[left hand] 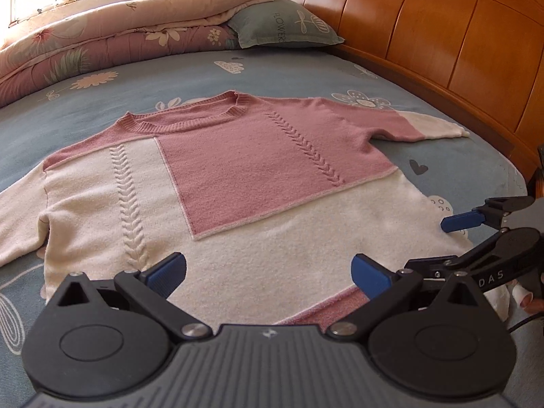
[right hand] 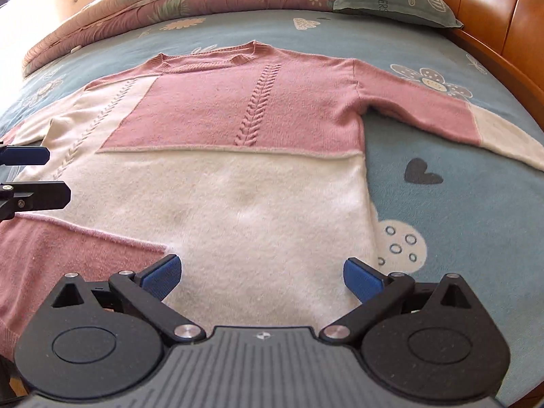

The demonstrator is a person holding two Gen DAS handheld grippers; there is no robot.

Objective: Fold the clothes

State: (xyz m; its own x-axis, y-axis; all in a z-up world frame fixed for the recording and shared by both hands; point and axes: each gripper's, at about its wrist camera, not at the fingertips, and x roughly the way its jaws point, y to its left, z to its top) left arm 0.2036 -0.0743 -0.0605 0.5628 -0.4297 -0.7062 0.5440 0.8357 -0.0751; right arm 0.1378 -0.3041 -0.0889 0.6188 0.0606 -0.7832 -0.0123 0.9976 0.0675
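A pink and cream knit sweater [left hand: 238, 170] [right hand: 238, 187] lies flat, front up, on the bed, neckline away from me and both sleeves spread out. My left gripper [left hand: 268, 272] hovers open over the cream hem with nothing between its blue pads. My right gripper [right hand: 261, 272] is open too, over the hem near the sweater's right side edge. Each gripper shows in the other's view: the right gripper [left hand: 448, 241] at the right edge, the left gripper [right hand: 37, 176] at the left edge. The hem right under both grippers is hidden.
The blue patterned bed sheet [left hand: 340, 74] lies under the sweater. A folded floral quilt [left hand: 102, 44] and a grey-green pillow [left hand: 285, 23] sit at the far end. A wooden headboard [left hand: 442, 34] runs along the right. A fingertip of a hand [left hand: 530, 301] shows behind the right gripper.
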